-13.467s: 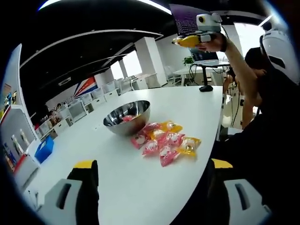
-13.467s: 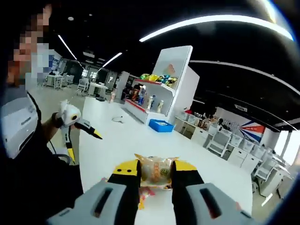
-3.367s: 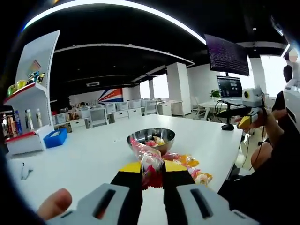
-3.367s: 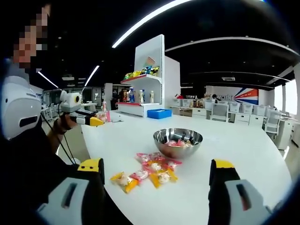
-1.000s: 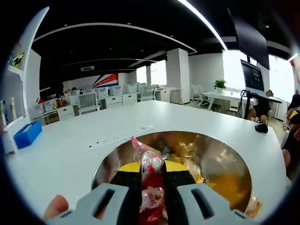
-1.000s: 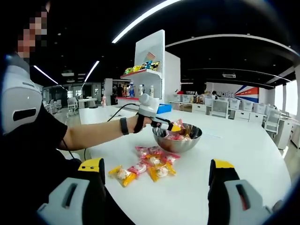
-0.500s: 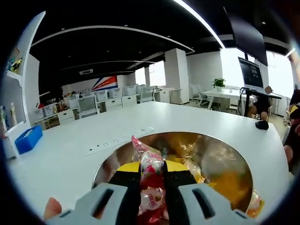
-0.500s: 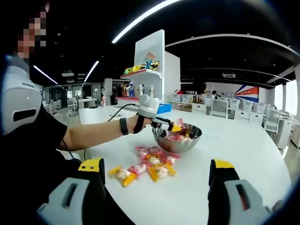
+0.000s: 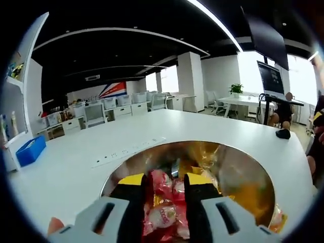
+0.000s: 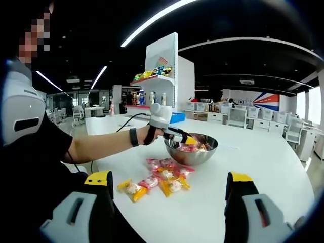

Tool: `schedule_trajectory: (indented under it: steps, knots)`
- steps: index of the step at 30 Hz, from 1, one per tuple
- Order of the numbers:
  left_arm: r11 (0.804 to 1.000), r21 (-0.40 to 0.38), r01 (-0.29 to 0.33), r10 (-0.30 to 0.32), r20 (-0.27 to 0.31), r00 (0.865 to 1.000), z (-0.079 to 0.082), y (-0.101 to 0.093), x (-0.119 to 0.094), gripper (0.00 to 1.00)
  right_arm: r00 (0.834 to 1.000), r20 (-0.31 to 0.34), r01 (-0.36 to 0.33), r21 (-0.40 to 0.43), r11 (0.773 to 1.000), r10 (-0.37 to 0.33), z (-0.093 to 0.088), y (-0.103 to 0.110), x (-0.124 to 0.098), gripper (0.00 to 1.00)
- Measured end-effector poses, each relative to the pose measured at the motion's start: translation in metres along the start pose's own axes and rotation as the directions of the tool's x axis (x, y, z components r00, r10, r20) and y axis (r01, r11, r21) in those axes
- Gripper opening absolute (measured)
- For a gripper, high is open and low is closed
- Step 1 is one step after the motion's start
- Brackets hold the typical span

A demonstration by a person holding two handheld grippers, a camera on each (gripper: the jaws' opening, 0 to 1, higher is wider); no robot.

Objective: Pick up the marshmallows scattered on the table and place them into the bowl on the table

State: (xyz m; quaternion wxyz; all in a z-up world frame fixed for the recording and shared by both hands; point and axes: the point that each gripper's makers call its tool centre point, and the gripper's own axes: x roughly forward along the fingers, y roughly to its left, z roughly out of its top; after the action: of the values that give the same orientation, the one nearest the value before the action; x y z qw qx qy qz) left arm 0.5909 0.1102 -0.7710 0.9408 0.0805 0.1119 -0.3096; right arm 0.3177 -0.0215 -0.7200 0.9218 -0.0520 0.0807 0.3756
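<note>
In the left gripper view, the left gripper (image 9: 165, 183) is held just above the steel bowl (image 9: 243, 174), its yellow-tipped jaws parted a little. Nothing is clamped between them; wrapped marshmallows (image 9: 163, 215), pink and red, are seen lying in the bowl through the narrow gap. More wrapped sweets, some yellow, are piled deeper in the bowl. A fingertip (image 9: 54, 226) of the person is seen at the lower left edge. Beyond the bowl, a strip of sockets (image 9: 128, 150) is set into the white table (image 9: 66, 172). Farther off, a blue bin (image 9: 29, 150) is seen at the left and a black object (image 9: 283, 133) near the table's right edge.

In the right gripper view, the right gripper (image 10: 167, 188) is held wide open, with nothing between its jaws, near the table's front edge. Just beyond it, a loose cluster of marshmallows on the table (image 10: 159, 179), pink and yellow packets, is spread in front of the bowl. Behind them, the bowl is reached from the left by the person's forearm (image 10: 104, 145), with the left gripper's tips at the bowl's rim. Nothing stands between the right gripper and the packets. A white shelf (image 10: 162, 86) with goods is seen in the background.
</note>
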Motion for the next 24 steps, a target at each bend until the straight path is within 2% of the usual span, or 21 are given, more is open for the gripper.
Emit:
schedule_trajectory:
  steps: [3, 5, 8, 12, 17, 24]
  knots:
    - [1.0, 0.004, 0.004, -0.004, 0.009, 1.0, 0.002, -0.003, -0.001, 0.39, 1.0, -0.001, 0.002, 0.001, 1.0, -0.002, 0.0, -0.001, 0.0, 0.87]
    - [1.0, -0.001, 0.007, -0.007, 0.048, 0.999, 0.008, -0.003, -0.001, 0.53, 1.0, -0.003, 0.002, 0.002, 1.0, -0.002, -0.001, -0.001, 0.001, 0.87]
    - [0.999, 0.048, -0.003, -0.002, 0.102, 0.995, 0.016, -0.003, -0.003, 0.77, 1.0, -0.001, 0.007, 0.005, 1.0, -0.007, -0.001, -0.002, 0.001, 0.87]
    - [0.999, 0.051, -0.003, -0.003, 0.124, 0.992, 0.021, -0.004, -0.005, 0.95, 1.0, -0.001, 0.01, 0.007, 1.0, -0.01, 0.0, -0.003, 0.001, 0.87]
    - [0.997, 0.062, -0.046, 0.038, 0.121, 0.992, 0.026, 0.005, -0.005, 0.96, 1.0, 0.001, 0.01, 0.006, 1.0, -0.01, 0.0, -0.003, 0.001, 0.87]
    - [0.999, 0.039, -0.02, 0.015, 0.116, 0.993, 0.028, 0.003, -0.008, 0.96, 1.0, 0.0, 0.01, 0.004, 1.0, -0.01, 0.0, -0.003, 0.001, 0.87]
